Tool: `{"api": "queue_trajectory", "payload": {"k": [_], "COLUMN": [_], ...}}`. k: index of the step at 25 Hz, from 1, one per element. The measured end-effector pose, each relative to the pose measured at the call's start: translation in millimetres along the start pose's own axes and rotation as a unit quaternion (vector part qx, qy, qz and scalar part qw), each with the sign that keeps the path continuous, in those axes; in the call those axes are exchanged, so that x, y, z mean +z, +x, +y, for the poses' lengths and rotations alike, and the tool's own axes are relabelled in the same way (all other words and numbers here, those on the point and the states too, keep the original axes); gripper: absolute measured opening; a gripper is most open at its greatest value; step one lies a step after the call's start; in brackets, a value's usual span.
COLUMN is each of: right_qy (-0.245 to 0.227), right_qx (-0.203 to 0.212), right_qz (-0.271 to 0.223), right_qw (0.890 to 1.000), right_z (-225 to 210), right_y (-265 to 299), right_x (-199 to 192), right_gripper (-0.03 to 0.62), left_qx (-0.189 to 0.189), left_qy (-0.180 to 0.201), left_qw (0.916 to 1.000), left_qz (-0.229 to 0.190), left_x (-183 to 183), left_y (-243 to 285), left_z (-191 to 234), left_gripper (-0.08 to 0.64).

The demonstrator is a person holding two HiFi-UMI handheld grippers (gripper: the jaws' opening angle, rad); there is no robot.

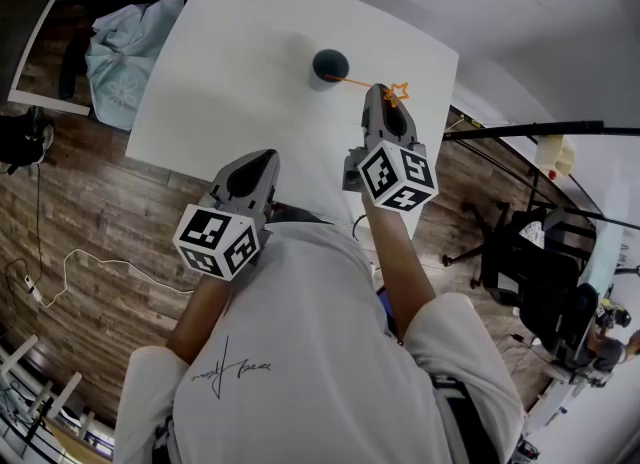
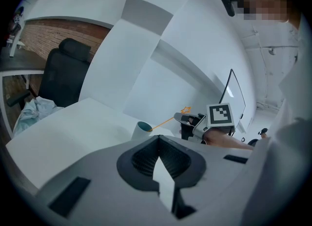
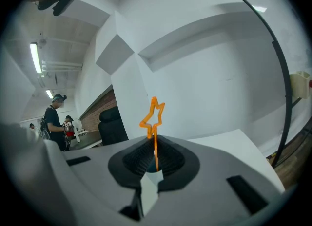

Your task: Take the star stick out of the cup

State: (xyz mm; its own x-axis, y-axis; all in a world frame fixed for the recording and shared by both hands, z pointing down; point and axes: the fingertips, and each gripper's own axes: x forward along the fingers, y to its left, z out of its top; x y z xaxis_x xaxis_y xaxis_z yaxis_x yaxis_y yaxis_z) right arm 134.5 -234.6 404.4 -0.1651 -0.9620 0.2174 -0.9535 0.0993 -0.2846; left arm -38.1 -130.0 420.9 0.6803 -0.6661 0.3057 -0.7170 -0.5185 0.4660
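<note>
I read the table (image 1: 230,62) as smooth matt white, floor (image 1: 100,212) grained wood planks, star stick (image 3: 154,114) thin orange plastic, right gripper (image 3: 155,144) matt grey plastic, pads (image 3: 172,160) dark and ribbed.

Your star stick (image 1: 362,83) is a thin orange rod with an open outline star at its tip. It slants out of the cup (image 1: 329,64), lower end at the cup's mouth, pinched just below the star in your right gripper (image 1: 385,94). The cup, dark teal inside, stands upright on the white table (image 1: 230,72).
</note>
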Motion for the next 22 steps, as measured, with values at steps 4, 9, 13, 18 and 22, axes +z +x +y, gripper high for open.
{"api": "queue_trajectory", "payload": {"k": [4, 9, 13, 18, 22], "right_qy": [0.002, 0.001, 0.01, 0.02, 0.027], "right_qx": [0.003, 0.008, 0.013, 0.015, 0.016], "right_qz": [-0.006, -0.01, -0.013, -0.02, -0.029], "right_qw": [1.0, 1.0, 1.0, 0.999, 0.999], "right_z": [0, 2, 4, 3, 2], "right_y": [-4, -6, -9, -16, -21], "right_x": [4, 9, 14, 22, 30], "right_gripper": [0.026, 0.025, 0.025, 0.025, 0.025], "left_qx": [-0.001, 0.001, -0.004, -0.009, -0.011], "left_qy": [-0.002, -0.003, -0.003, 0.0, 0.002], "left_qw": [1.0, 1.0, 1.0, 1.0, 0.9999], "left_qz": [0.001, -0.003, -0.002, 0.0, 0.002], "left_x": [-2, 0, 0, -2, -3], "left_y": [0, -1, 1, 4, 5], "left_z": [-1, -1, -5, -8, -11], "left_gripper": [0.005, 0.005, 0.005, 0.005, 0.005]}}
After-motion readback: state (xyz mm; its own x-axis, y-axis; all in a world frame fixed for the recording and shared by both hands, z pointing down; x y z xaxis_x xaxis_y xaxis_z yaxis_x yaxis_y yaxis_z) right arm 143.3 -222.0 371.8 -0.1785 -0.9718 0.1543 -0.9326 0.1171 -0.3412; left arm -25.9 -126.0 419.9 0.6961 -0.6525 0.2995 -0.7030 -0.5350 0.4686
